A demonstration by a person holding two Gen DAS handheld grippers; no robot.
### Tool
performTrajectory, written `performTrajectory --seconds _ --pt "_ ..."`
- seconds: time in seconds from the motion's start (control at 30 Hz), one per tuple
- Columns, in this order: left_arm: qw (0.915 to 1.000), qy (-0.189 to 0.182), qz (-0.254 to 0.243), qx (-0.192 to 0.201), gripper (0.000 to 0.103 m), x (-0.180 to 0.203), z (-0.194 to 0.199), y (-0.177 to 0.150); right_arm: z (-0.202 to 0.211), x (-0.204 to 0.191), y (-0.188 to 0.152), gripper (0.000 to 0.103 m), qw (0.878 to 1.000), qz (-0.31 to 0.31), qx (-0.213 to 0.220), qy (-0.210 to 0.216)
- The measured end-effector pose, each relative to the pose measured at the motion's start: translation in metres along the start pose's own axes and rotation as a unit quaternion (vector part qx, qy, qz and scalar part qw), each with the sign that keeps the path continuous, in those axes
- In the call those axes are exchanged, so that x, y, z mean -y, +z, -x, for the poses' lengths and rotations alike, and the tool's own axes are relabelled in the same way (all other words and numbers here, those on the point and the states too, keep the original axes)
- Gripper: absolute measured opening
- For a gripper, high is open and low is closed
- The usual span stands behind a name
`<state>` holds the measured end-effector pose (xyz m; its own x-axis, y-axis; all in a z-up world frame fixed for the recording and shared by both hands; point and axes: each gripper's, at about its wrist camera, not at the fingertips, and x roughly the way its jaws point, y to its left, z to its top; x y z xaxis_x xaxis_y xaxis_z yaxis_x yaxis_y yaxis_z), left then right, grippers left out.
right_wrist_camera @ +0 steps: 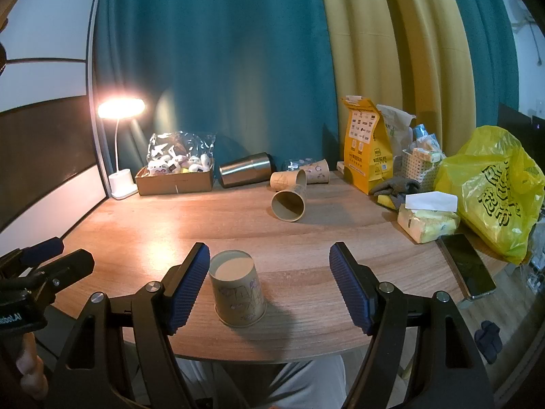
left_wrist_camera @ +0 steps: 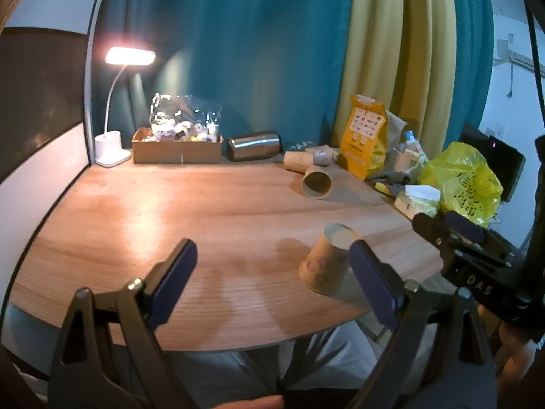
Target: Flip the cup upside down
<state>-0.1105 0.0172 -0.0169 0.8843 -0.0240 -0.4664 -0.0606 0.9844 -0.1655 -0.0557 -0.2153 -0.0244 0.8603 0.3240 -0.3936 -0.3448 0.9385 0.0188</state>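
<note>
A brown paper cup (right_wrist_camera: 237,288) stands upside down, base up, on the wooden table (right_wrist_camera: 306,245) near its front edge. My right gripper (right_wrist_camera: 269,286) is open, and the cup stands between its blue pads, close to the left pad (right_wrist_camera: 190,283), apart from both. In the left wrist view the same cup (left_wrist_camera: 325,260) stands just left of my left gripper's right pad (left_wrist_camera: 371,283). My left gripper (left_wrist_camera: 272,279) is open and empty. The right gripper's body (left_wrist_camera: 477,255) shows at the right of that view.
Another paper cup (right_wrist_camera: 289,201) lies on its side mid-table, with two more (right_wrist_camera: 303,173) behind it. A steel tumbler (right_wrist_camera: 245,169), a cardboard box (right_wrist_camera: 175,180), a lamp (right_wrist_camera: 121,143), a yellow paper bag (right_wrist_camera: 366,146), tissues (right_wrist_camera: 427,218), a phone (right_wrist_camera: 468,266) and a yellow plastic bag (right_wrist_camera: 494,191) line the back and right.
</note>
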Motion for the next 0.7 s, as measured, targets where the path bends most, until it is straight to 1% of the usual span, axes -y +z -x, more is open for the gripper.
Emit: performTrajectory --seconds 0.4,0.7 --pt "1.0000 0.006 0.001 0.008 0.092 0.0006 0.0047 0.0018 -0.0004 0.0000 0.0003 0.076 1.000 0.001 0.000 0.000" --pt "1.0000 0.000 -0.005 0.008 0.092 0.0029 0.0041 0.0039 -0.0004 0.0009 0.0004 0.076 1.000 0.000 0.000 0.001"
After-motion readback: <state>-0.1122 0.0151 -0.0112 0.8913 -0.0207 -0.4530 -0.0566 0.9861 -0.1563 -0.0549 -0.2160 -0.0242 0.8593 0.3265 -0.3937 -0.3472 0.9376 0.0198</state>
